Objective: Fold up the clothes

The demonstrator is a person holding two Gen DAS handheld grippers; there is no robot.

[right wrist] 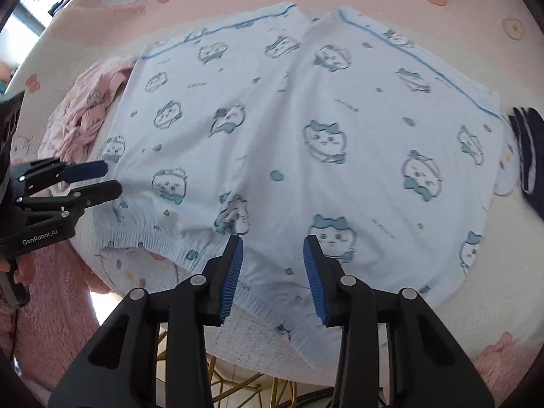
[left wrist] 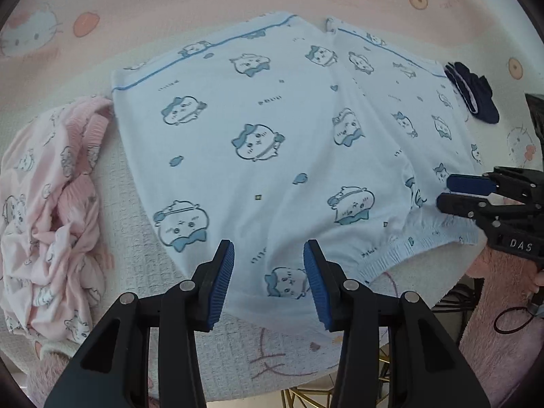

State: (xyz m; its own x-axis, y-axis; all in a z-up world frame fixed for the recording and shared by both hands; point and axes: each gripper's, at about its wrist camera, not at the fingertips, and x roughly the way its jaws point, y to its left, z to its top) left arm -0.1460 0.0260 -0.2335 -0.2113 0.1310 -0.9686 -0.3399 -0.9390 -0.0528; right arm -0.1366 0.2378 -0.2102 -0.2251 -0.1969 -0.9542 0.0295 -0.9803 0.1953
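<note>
The pale blue shorts [left wrist: 272,142] lie spread flat just ahead of both claws, left gripper [left wrist: 268,265] and right gripper [right wrist: 273,258] released above the elastic waistband [right wrist: 261,302], so a fold seemingly awaits, needing matched pinches along that edge.

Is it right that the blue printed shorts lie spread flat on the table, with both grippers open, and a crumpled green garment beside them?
Not quite: the crumpled garment beside the blue shorts is pink, not green, as the left wrist view shows. The shorts do lie spread flat, and the left gripper and right gripper are both open.
</note>
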